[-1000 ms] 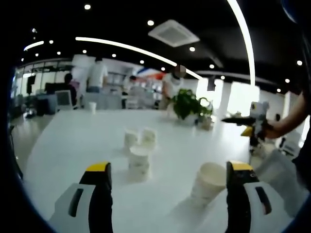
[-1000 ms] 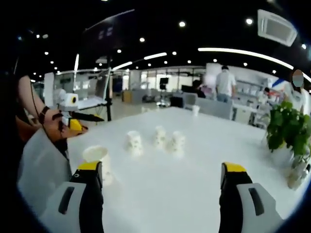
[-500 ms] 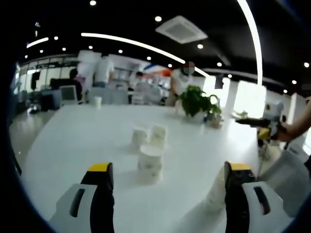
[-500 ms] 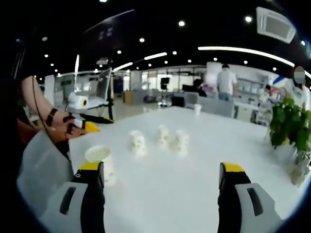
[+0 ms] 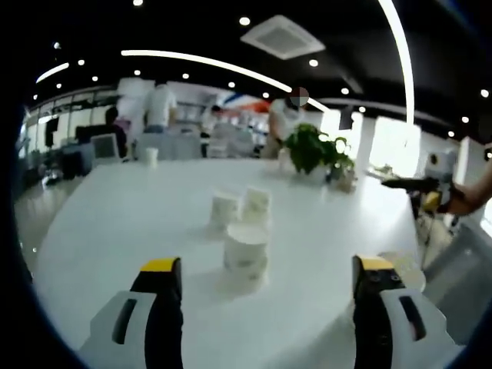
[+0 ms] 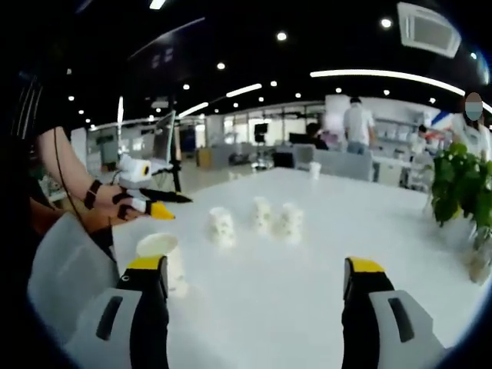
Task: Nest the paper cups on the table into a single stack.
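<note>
Several white paper cups stand on the white table (image 5: 115,223). In the left gripper view one upright cup (image 5: 246,257) is a short way ahead between my jaws, with two more cups (image 5: 224,209) (image 5: 257,204) behind it. Another cup (image 5: 405,266) peeks out beside my right jaw. My left gripper (image 5: 268,265) is open and holds nothing. In the right gripper view three cups (image 6: 223,227) (image 6: 263,214) (image 6: 290,221) stand in a row mid-table, and a nearer cup (image 6: 160,257) sits by my left jaw. My right gripper (image 6: 256,264) is open and holds nothing.
A potted plant (image 5: 311,150) stands at the table's far side, and a lone cup (image 5: 151,156) at the far edge. A hand holds the other gripper (image 6: 146,206) above the table's left edge. People and desks fill the office background.
The left view has swung so the nearest of the three cups sits between its jaws, and the close cup has slid behind the right jaw. In the right view the left gripper reached farther in.
</note>
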`<control>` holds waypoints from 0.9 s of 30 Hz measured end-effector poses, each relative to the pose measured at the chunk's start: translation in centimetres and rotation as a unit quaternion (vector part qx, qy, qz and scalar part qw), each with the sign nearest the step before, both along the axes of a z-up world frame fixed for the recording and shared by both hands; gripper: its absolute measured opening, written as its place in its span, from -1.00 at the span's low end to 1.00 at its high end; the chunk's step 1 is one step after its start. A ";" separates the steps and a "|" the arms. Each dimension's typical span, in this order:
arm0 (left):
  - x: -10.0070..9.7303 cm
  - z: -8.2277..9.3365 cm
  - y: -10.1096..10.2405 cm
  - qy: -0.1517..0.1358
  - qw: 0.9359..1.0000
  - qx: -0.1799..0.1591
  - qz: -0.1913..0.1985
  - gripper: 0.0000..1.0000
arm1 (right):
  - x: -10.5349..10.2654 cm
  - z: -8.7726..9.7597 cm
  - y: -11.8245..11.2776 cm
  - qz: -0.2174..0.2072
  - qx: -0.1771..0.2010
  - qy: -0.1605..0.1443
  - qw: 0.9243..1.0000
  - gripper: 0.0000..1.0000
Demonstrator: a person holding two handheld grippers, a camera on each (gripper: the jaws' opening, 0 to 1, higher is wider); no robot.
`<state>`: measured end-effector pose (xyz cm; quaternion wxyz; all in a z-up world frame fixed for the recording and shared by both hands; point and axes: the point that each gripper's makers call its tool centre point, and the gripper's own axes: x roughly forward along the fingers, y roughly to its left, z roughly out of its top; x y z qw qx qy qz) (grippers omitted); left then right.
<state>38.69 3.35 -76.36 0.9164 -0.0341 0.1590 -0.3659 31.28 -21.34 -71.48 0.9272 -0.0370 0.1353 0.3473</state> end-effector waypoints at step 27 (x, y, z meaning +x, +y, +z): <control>3.7 -1.7 -3.9 0.003 1.000 0.011 -0.018 0.60 | -0.9 -1.6 -0.9 -0.005 0.008 0.026 1.000 0.78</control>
